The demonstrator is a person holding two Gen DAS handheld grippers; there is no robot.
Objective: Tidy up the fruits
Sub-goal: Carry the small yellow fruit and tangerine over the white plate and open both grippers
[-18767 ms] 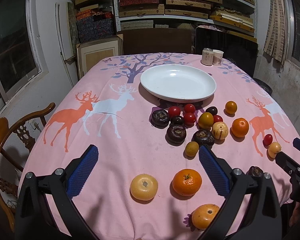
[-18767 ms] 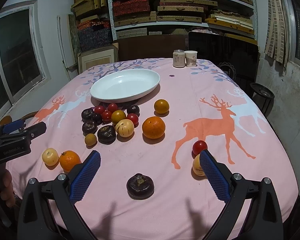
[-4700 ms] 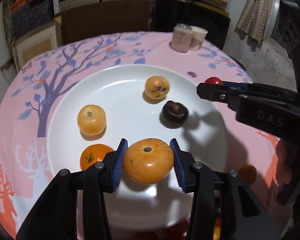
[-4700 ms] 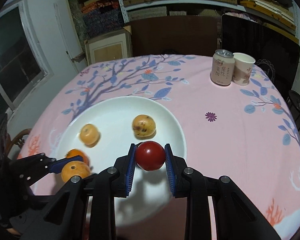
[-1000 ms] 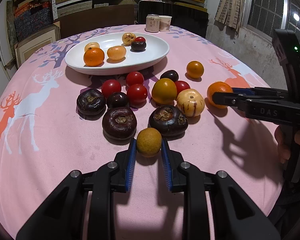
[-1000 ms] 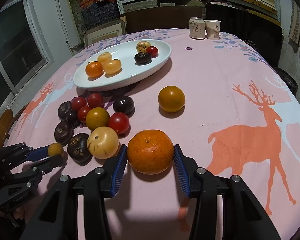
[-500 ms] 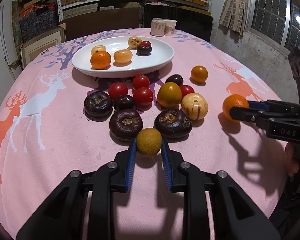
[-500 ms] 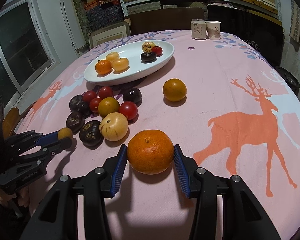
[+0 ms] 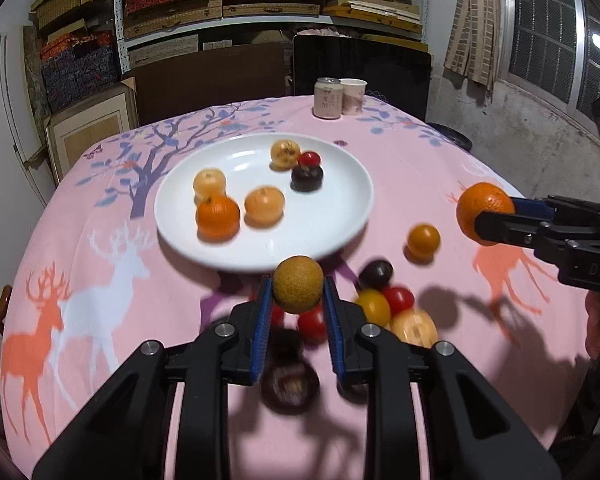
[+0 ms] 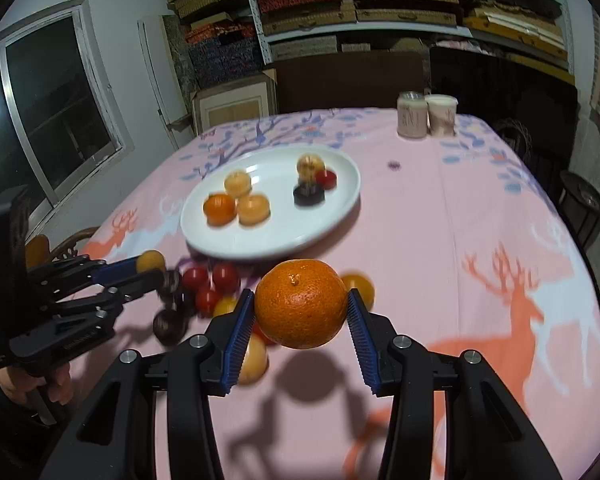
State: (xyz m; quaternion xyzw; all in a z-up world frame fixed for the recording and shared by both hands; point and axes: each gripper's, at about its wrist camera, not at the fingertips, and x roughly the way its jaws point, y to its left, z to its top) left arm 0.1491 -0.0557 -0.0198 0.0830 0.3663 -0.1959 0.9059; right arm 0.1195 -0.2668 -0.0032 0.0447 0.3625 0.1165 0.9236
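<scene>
I find my left hand-held gripper pinching a small brown-yellow fruit above the surface; my right hand-held gripper clamps a large orange, raised near the white plate holding six fruits.

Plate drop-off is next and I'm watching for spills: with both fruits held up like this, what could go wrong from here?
1. The white plate already holds six fruits; a dropped orange could knock them rolling.
2. The right gripper pinches the orange only at its sides, so it might slip.
3. The left gripper with its small brown fruit heads for the same plate; the two grippers could collide.
</scene>
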